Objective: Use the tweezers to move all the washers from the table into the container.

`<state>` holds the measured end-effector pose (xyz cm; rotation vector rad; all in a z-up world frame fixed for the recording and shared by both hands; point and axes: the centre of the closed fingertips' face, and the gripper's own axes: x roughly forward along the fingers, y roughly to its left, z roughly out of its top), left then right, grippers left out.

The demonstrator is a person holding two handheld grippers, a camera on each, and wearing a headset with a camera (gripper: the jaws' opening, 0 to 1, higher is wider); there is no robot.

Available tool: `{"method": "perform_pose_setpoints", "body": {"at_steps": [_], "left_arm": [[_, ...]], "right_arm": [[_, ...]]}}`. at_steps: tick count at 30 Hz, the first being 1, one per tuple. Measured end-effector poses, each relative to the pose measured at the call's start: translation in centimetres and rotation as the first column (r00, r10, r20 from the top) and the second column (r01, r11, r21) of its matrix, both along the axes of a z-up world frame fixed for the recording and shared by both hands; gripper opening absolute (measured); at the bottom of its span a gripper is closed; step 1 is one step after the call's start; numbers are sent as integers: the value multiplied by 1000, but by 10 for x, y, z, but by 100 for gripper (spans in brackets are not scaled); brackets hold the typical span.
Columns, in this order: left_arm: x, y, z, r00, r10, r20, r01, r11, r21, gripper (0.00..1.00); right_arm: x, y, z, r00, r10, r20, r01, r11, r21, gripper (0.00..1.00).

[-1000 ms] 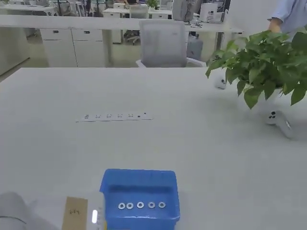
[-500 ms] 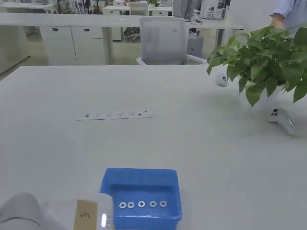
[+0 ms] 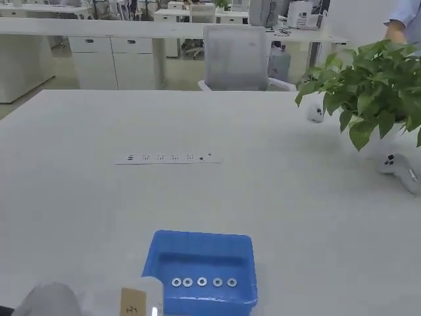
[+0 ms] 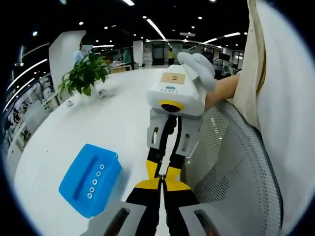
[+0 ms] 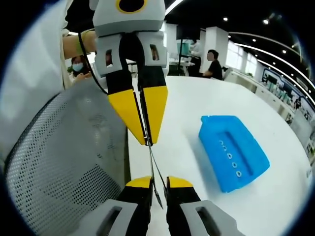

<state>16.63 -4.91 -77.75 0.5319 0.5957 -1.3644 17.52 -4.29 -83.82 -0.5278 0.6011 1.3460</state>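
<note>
Currently, five small metal washers (image 3: pixel 202 282) lie in a row inside the blue rectangular plastic container (image 3: pixel 197 245), near the white bench's (image 3: pixel 263 184) front edge. The left gripper (image 5: pixel 146 140) pinches thin metal tweezers (image 5: pixel 151 162). The right gripper (image 5: pixel 160 183) has its jaws narrowly parted around their tip.

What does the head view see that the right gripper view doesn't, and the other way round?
Head view: a plant, a power strip and a grey chair behind the table. Right gripper view: the tweezers, pinched by the left gripper and reaching down between the right gripper jaws, plus a mesh chair back. Both: the blue container with five washers in a row, on the white table.
</note>
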Motion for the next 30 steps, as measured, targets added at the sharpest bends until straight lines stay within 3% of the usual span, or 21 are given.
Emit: {"method": "perform_pose_setpoints", "body": {"at_steps": [10,13,22,24,26,27,30], "left_arm": [[8,8,-14,1000,21,-8,-20,999,28,0],[9,13,-20,998,41,-46,-39,998,53,0],[12,25,-33,999,11,-41,-6,992,125,0],[12,27,-38,999,3,-41,3,989,148,0],[14,30,-46,999,8,-41,0,983,185,0],[14,34,-53,999,9,-45,1,976,218,0],[12,37,-67,998,8,-55,7,965,260,0]], "right_arm": [[5,1,-10,1000,-4,-12,4,1000,-11,8],[7,0,-9,999,-31,-22,31,1000,-4,11],[7,-31,12,990,-138,-43,140,988,65,24],[7,-38,24,979,-190,-73,198,973,117,27],[8,-45,39,963,-238,-129,258,950,178,33],[12,-50,48,956,-263,-127,285,937,204,35],[17,-63,63,946,-307,-104,323,918,230,38]]}}
